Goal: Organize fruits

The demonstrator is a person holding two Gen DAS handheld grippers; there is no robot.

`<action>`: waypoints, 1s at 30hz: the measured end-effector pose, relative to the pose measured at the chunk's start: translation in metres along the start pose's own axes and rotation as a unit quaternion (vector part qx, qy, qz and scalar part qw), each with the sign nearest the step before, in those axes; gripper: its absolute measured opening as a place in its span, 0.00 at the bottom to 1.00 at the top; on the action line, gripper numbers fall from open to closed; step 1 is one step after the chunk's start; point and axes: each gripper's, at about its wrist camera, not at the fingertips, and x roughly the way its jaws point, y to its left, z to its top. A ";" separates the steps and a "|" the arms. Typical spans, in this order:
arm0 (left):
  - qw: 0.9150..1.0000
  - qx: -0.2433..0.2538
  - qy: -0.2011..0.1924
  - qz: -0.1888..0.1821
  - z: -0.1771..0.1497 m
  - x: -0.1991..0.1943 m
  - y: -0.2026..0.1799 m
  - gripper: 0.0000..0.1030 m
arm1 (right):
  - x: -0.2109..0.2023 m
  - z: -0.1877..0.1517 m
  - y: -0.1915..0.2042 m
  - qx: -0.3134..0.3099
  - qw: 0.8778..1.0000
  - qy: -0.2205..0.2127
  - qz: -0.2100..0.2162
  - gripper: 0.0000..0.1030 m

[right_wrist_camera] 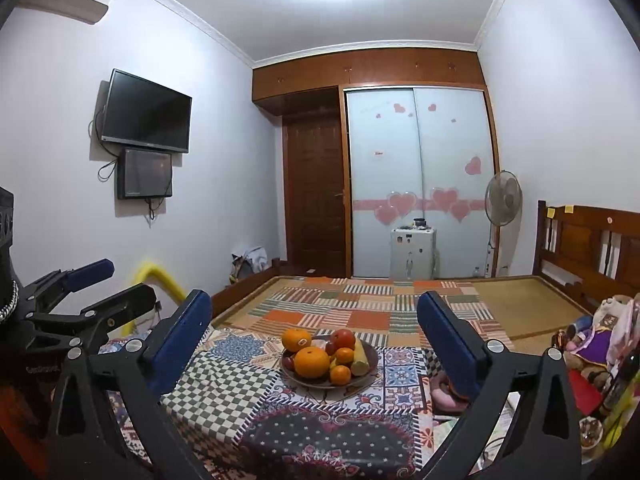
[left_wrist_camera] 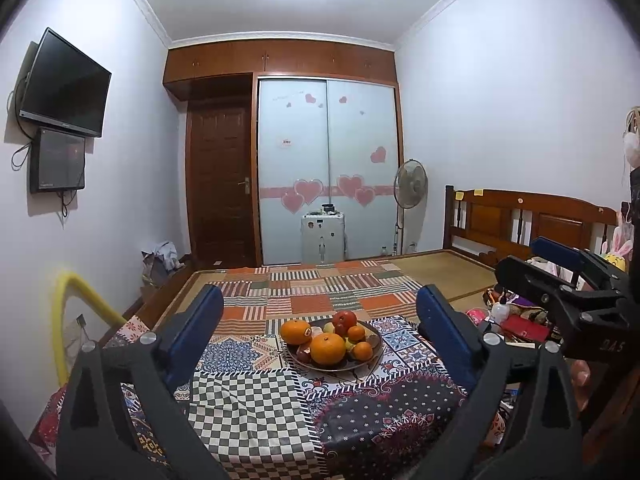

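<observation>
- The left gripper (left_wrist_camera: 320, 336) has its jaws spread wide, nothing between the blue pads (left_wrist_camera: 192, 332) and nothing touching them; seen from its own camera, the jaws frame the fruit from a distance.
- The right gripper (right_wrist_camera: 316, 332) likewise stands with jaws wide apart and empty, its blue pads (right_wrist_camera: 178, 340) clear of everything.
- In the left wrist view the right gripper (left_wrist_camera: 532, 260) shows at the right edge, its jaws apart and bare; in the right wrist view the left gripper (right_wrist_camera: 108, 284) shows at the left edge, also spread.
- The plate (left_wrist_camera: 370, 354) of fruit sits on the patchwork cloth (left_wrist_camera: 256, 404) that covers the bed (left_wrist_camera: 444, 268), ahead of both grippers and well apart from their tips.
- On the plate lie a large orange (left_wrist_camera: 328, 349) at the front, another large orange (left_wrist_camera: 295, 331) with a sticker at the back left, a red apple (left_wrist_camera: 345, 318) at the back, and two small oranges (left_wrist_camera: 363, 350) on the right side.
- From the right wrist view a pale yellow-green fruit (right_wrist_camera: 361, 354) leans along the plate's right rim.
- Soft toys (right_wrist_camera: 592, 340) crowd the bed's right side, near the headboard (left_wrist_camera: 532, 220).
</observation>
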 end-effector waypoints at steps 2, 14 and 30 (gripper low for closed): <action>1.000 -0.003 0.000 -0.001 -0.001 -0.001 0.002 0.97 | 0.000 0.000 0.000 0.000 1.000 0.001 0.000 1.00; 1.000 -0.005 0.002 0.001 -0.003 0.001 0.005 0.99 | 0.001 -0.001 0.003 -0.002 1.000 0.004 0.000 1.00; 1.000 -0.008 0.001 -0.003 -0.002 0.002 0.004 1.00 | 0.002 -0.001 0.002 -0.001 1.000 0.006 -0.001 1.00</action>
